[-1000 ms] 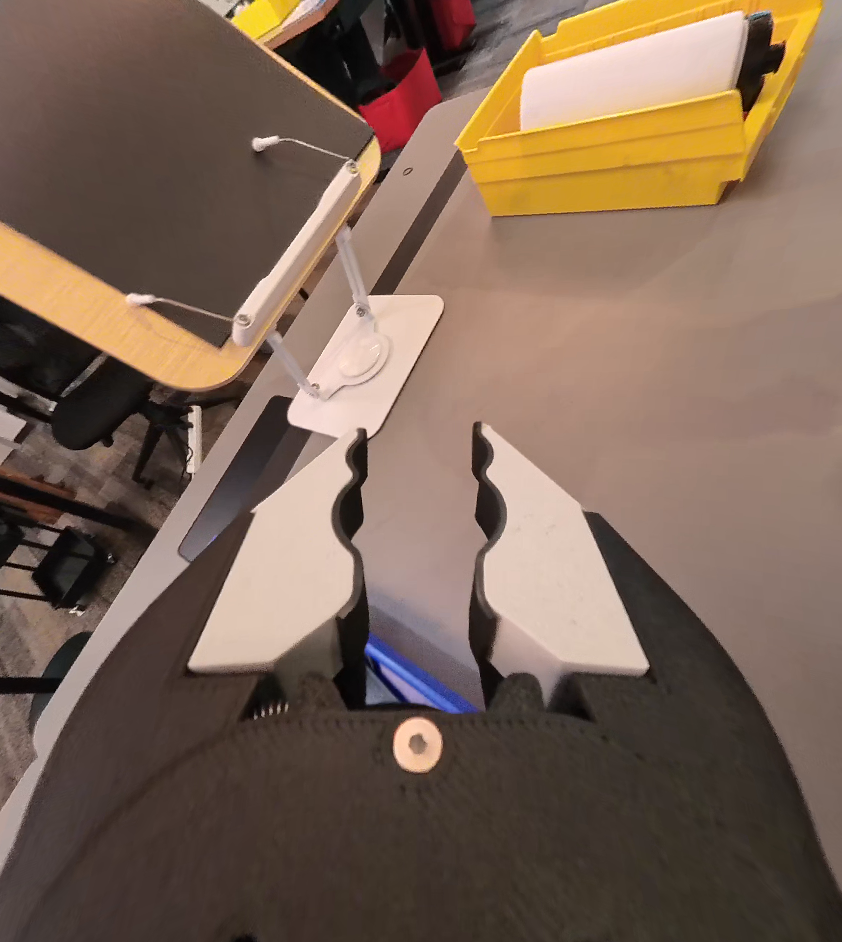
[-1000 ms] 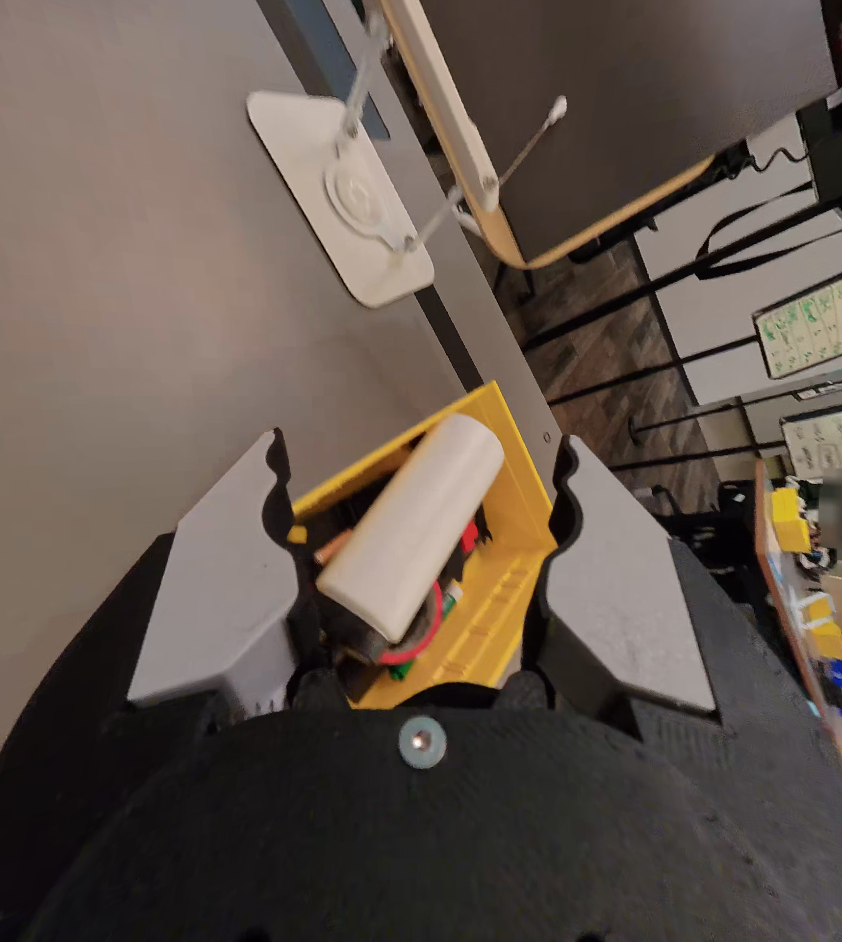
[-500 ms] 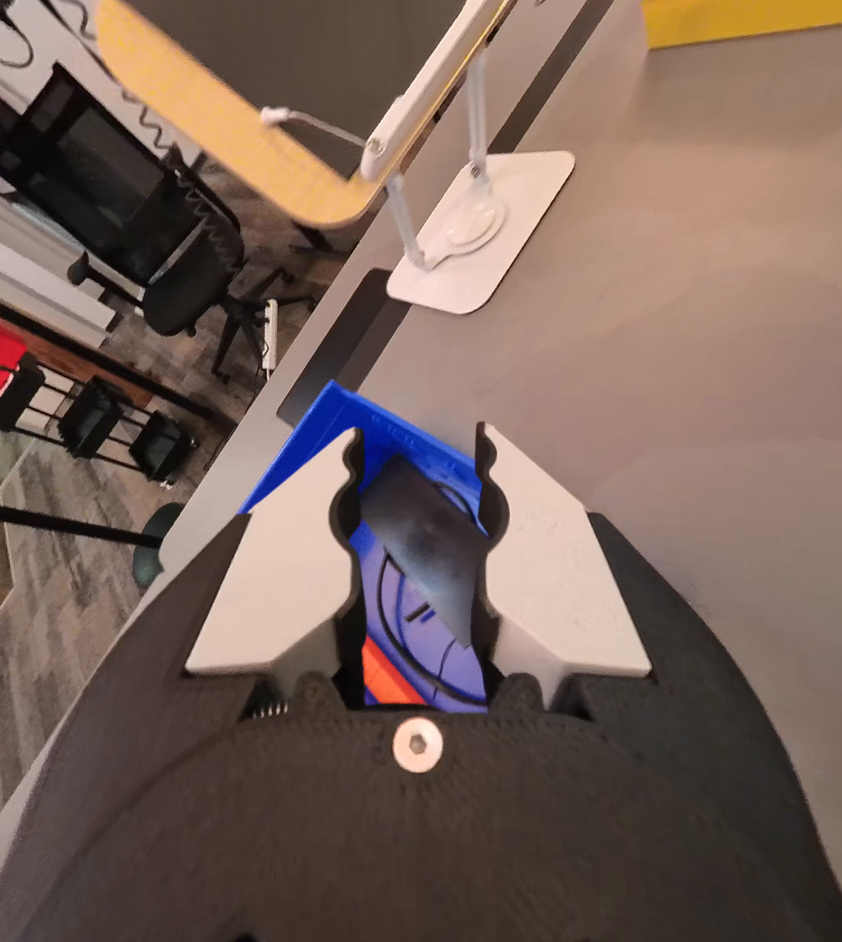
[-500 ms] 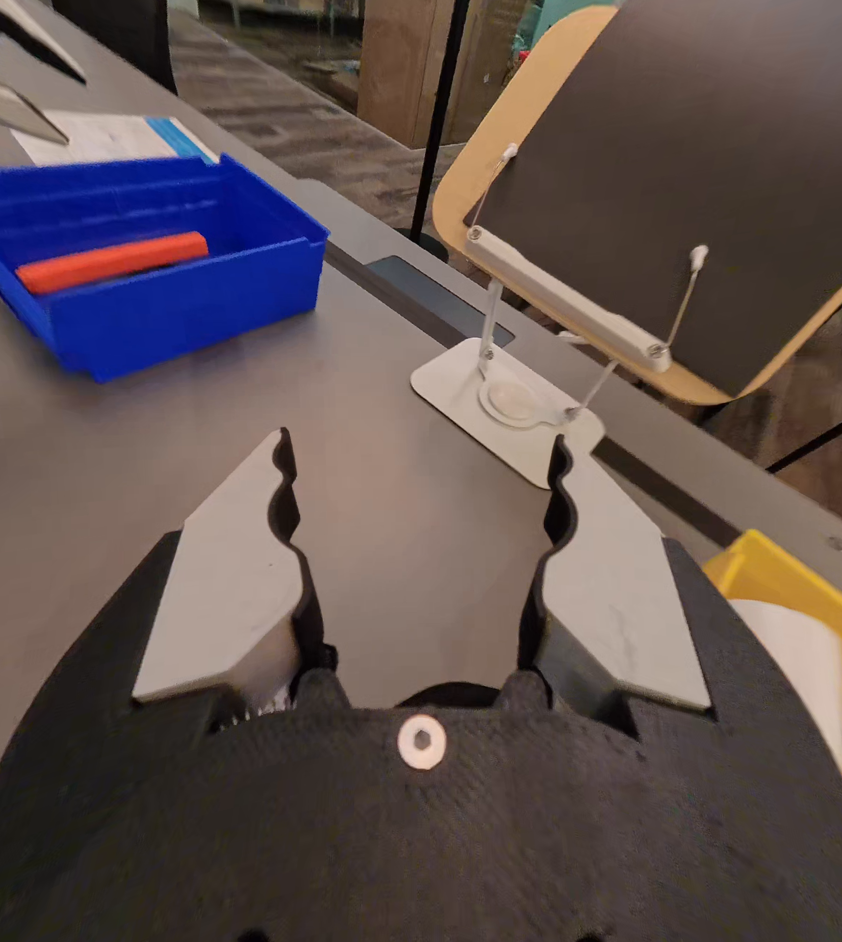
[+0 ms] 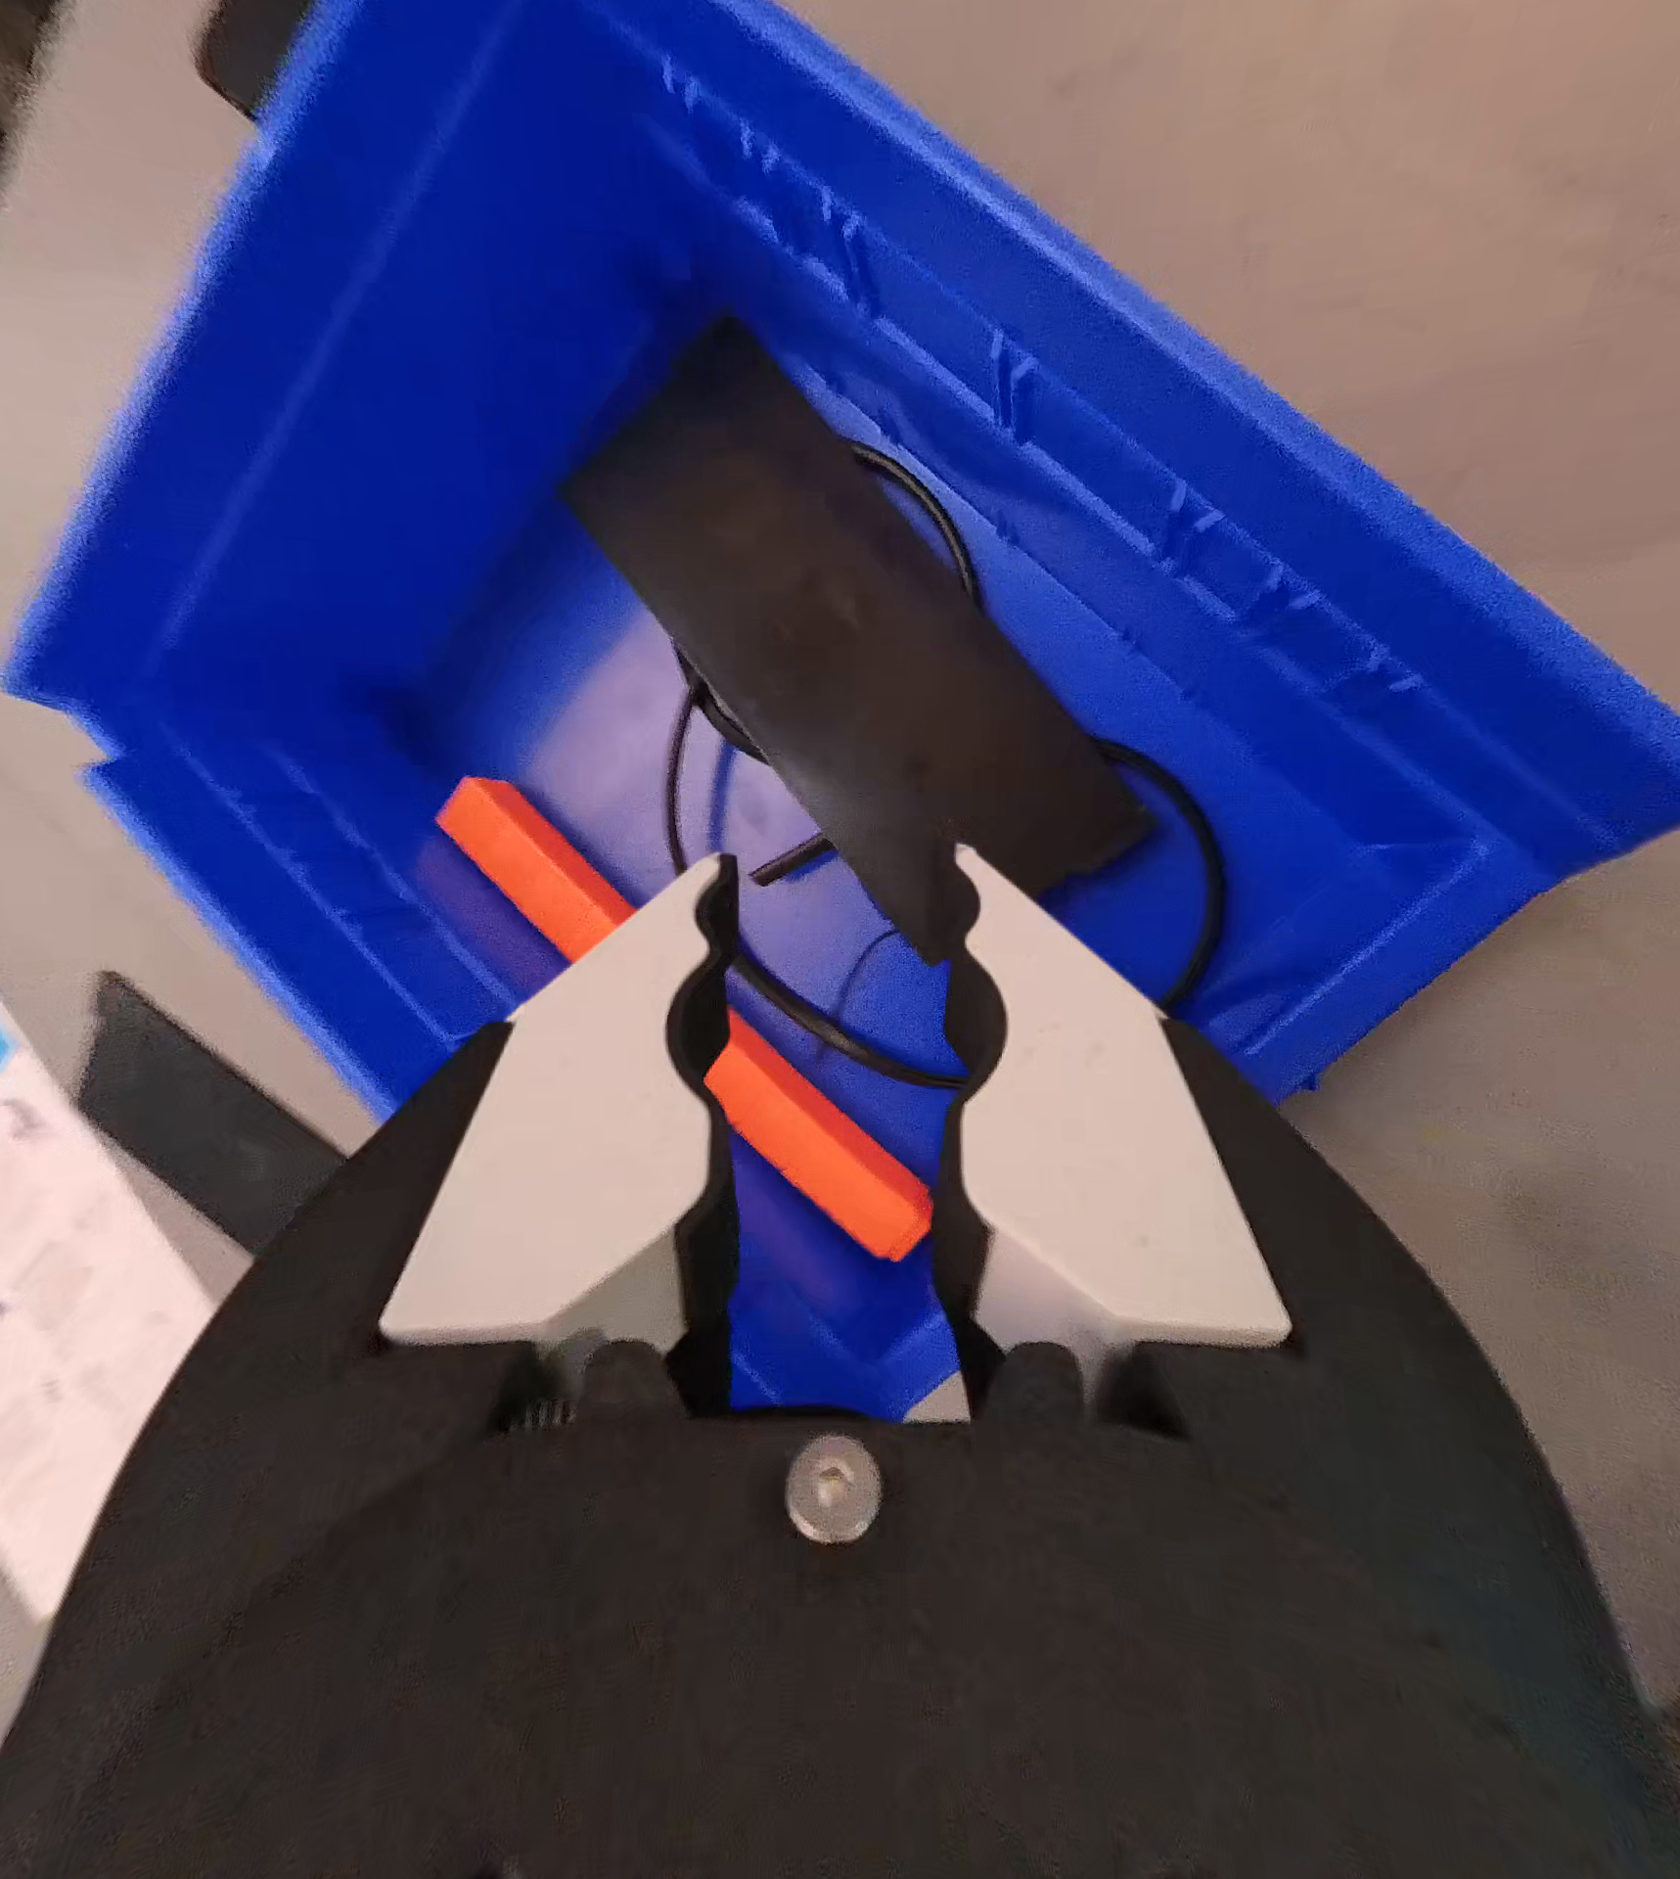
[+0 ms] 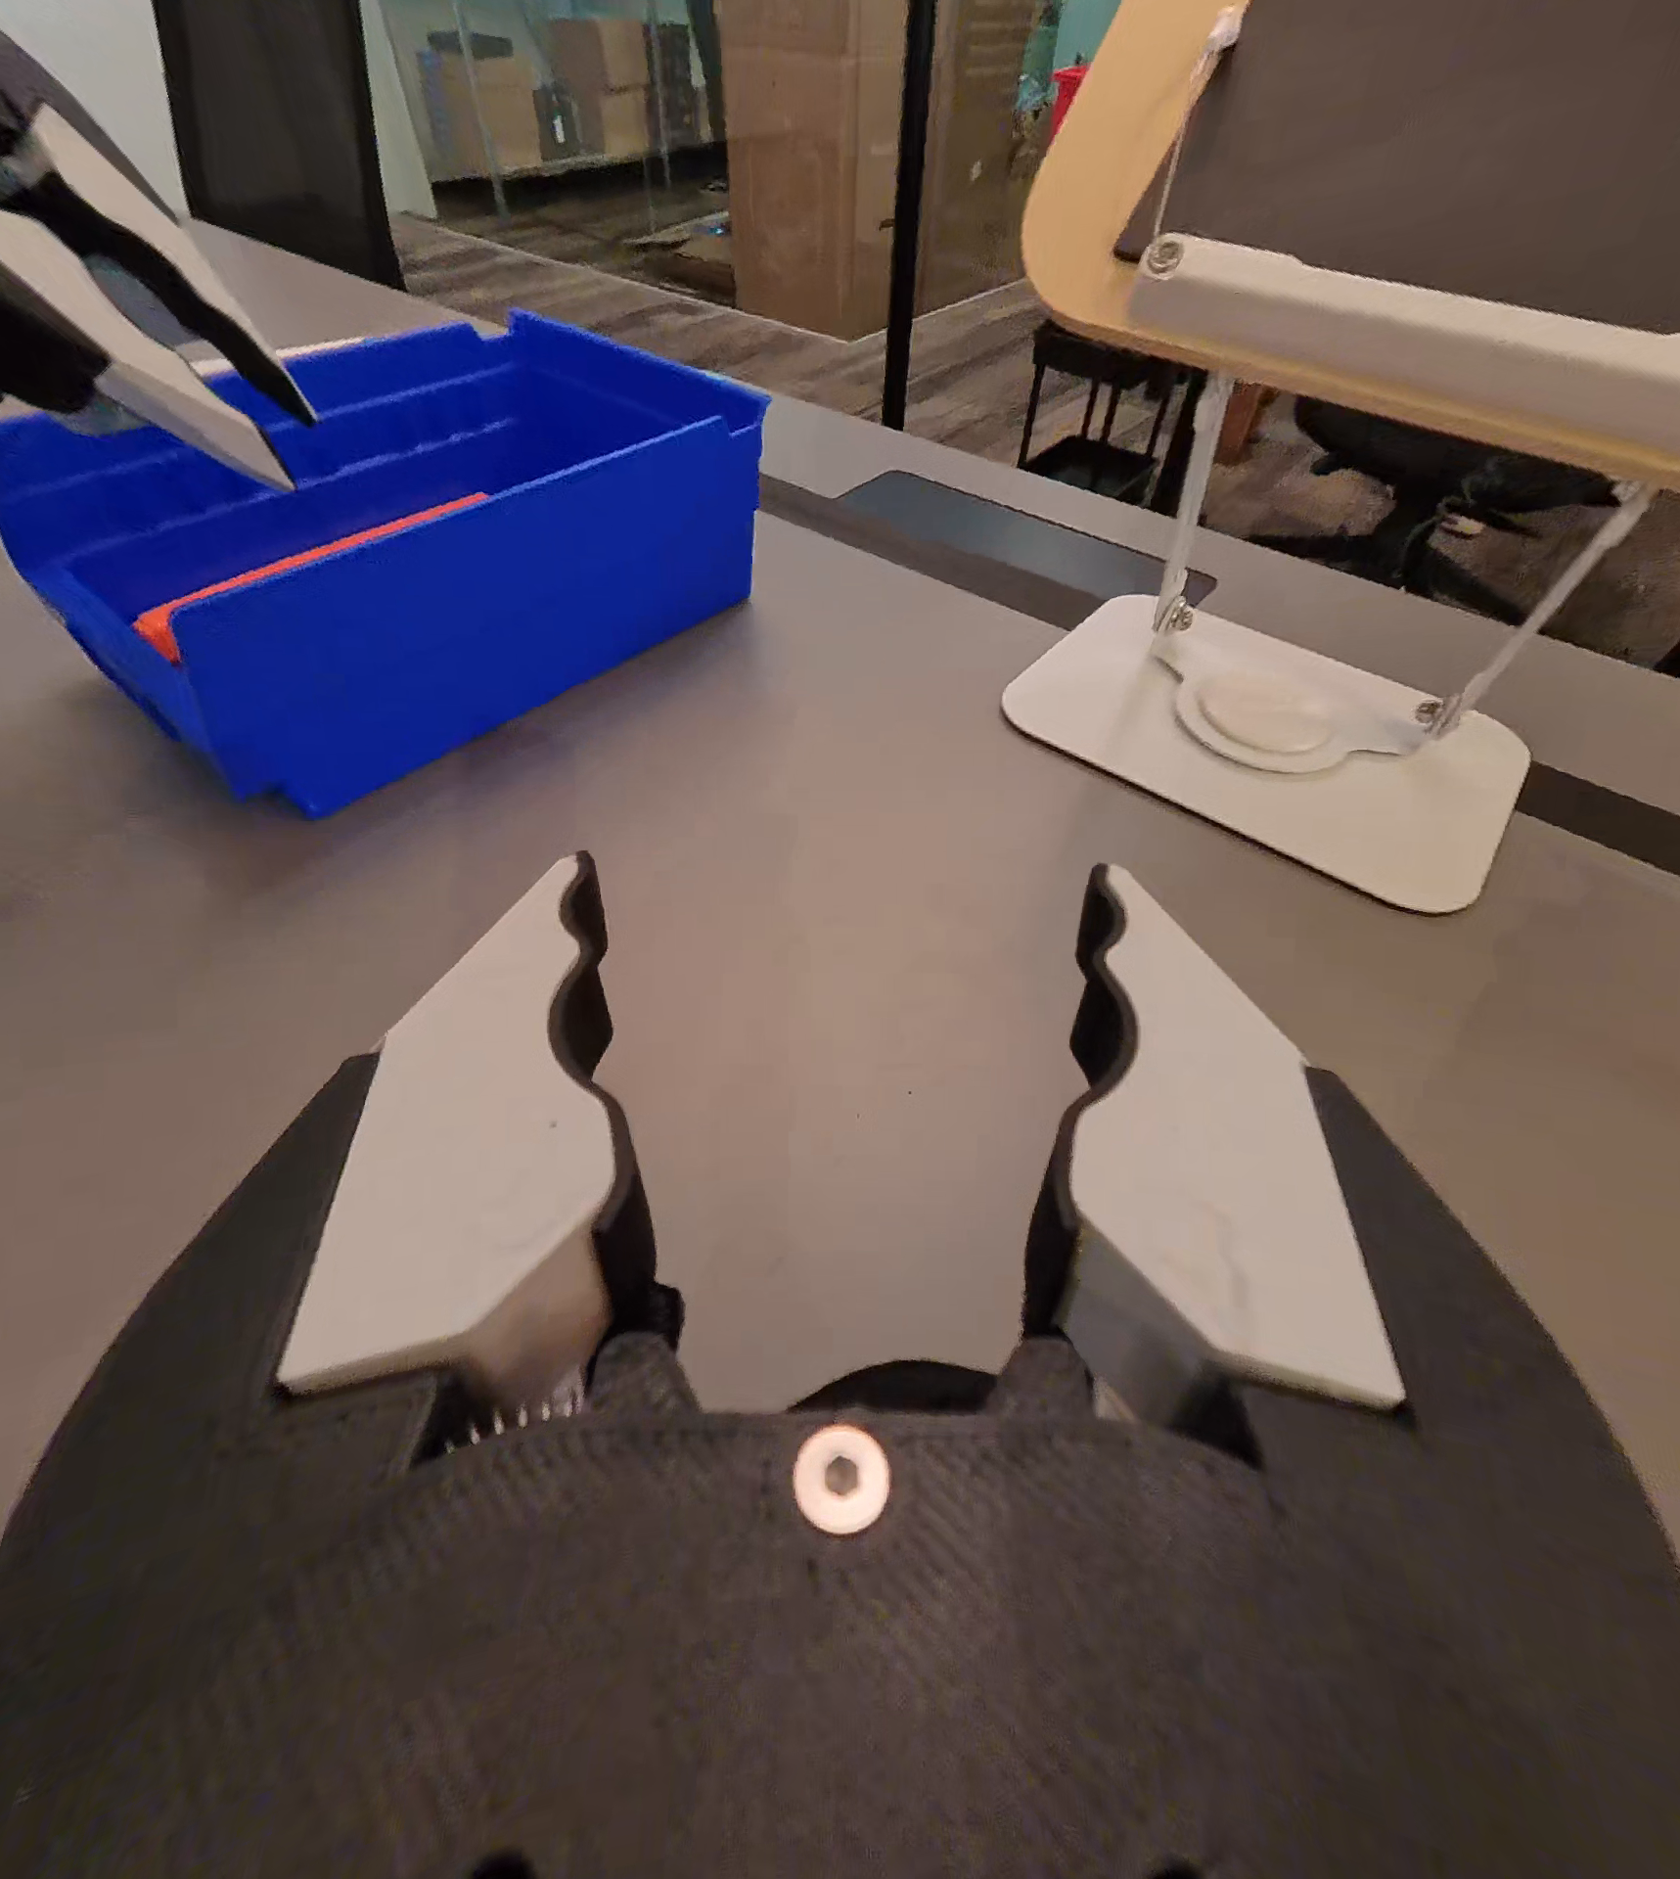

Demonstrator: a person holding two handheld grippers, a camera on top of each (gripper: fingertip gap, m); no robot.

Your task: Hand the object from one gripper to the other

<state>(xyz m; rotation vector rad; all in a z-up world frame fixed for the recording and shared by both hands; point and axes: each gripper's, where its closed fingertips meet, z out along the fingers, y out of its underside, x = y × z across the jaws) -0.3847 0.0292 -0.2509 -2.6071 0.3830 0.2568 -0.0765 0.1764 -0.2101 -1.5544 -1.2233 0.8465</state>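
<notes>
While the left gripper (image 5: pixel 841 874) is hovering part-open over the blue bin (image 5: pixel 327 427), the right gripper (image 6: pixel 841 885) is gaping wide, holding nothing.

My left gripper (image 5: pixel 841 885), black-bodied with two pale grey wedge-shaped fingers (image 5: pixel 591 1098) lined by wavy black pads, tips steeply downward, its jaws apart with a moderate gap and nothing between them. In the right wrist view it (image 6: pixel 281 447) shows at upper left, angled down. My right gripper (image 6: pixel 841 895), of the same build, sits low and nearly level, its jaws spread wide and empty.
</notes>
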